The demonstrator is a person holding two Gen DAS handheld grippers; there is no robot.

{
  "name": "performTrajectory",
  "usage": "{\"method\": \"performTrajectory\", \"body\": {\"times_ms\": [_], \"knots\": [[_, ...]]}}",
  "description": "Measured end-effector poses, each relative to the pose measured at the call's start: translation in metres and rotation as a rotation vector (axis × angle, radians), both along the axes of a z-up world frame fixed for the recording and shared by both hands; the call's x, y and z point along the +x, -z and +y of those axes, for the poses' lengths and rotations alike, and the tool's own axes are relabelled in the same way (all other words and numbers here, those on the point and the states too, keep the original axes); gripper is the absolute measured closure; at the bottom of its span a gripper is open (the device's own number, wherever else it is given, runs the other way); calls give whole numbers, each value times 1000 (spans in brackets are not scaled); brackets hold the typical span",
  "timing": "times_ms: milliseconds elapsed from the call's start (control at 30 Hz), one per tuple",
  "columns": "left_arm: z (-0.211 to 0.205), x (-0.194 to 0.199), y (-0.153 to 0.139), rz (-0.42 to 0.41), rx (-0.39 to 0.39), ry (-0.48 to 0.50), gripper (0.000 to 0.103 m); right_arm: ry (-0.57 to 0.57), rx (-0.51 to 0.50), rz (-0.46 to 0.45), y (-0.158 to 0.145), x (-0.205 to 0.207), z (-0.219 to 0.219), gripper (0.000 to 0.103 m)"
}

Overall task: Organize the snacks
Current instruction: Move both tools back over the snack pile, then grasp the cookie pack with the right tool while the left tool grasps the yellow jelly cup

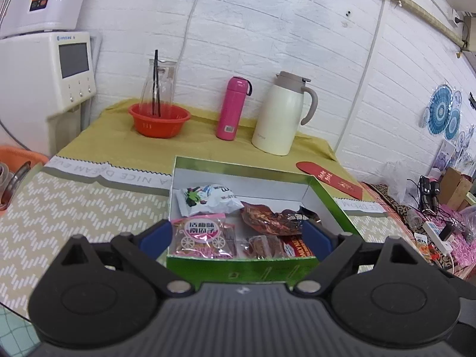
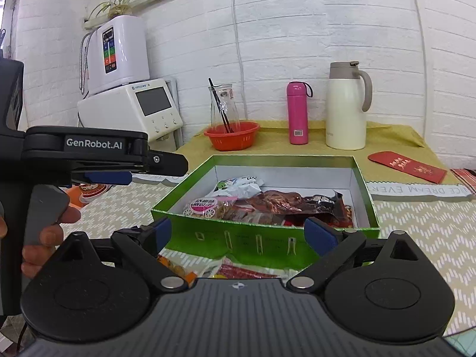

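A green box [image 1: 333, 205] [image 2: 184, 184] with a white inside stands on the table and holds several snack packs: a pink pack [image 1: 205, 235] [image 2: 205, 205], a white pack [image 1: 208, 197] [image 2: 241, 184] and a brown pack [image 1: 267, 217] [image 2: 276, 200]. My left gripper [image 1: 238, 238] is open and empty, its blue pads either side of the box's near end. My right gripper [image 2: 238, 233] is open and empty in front of the box's near wall. More snack packs [image 2: 238, 269] lie on the table just under it. The left gripper also shows side-on in the right wrist view [image 2: 125, 175].
At the back stand a red bowl [image 1: 159, 120] with a glass carafe, a pink flask [image 1: 230, 108] and a cream jug [image 1: 281, 113]. A red envelope [image 1: 330, 178] lies right of the box. White appliances [image 2: 131, 110] stand at the left. Cluttered cables [image 1: 431, 223] lie at the right.
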State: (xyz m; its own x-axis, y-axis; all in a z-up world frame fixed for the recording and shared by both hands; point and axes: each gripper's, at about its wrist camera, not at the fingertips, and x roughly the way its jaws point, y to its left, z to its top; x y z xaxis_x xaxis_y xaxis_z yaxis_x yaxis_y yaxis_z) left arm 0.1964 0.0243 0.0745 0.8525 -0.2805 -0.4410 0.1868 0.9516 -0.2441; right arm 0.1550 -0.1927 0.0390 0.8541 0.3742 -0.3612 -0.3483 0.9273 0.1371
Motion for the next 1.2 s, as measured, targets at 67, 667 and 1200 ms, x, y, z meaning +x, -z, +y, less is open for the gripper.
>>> {"method": "performTrajectory", "body": {"times_ms": [67, 667, 1200], "knots": [[-4, -16, 1, -16, 27, 21, 15, -17, 3, -6, 4, -17, -7, 0], [8, -89, 74, 109, -34, 77, 15, 94, -80, 16, 51, -56, -47, 0], [1, -77, 76, 124, -30, 137, 15, 95, -152, -14, 57, -40, -32, 7]]}}
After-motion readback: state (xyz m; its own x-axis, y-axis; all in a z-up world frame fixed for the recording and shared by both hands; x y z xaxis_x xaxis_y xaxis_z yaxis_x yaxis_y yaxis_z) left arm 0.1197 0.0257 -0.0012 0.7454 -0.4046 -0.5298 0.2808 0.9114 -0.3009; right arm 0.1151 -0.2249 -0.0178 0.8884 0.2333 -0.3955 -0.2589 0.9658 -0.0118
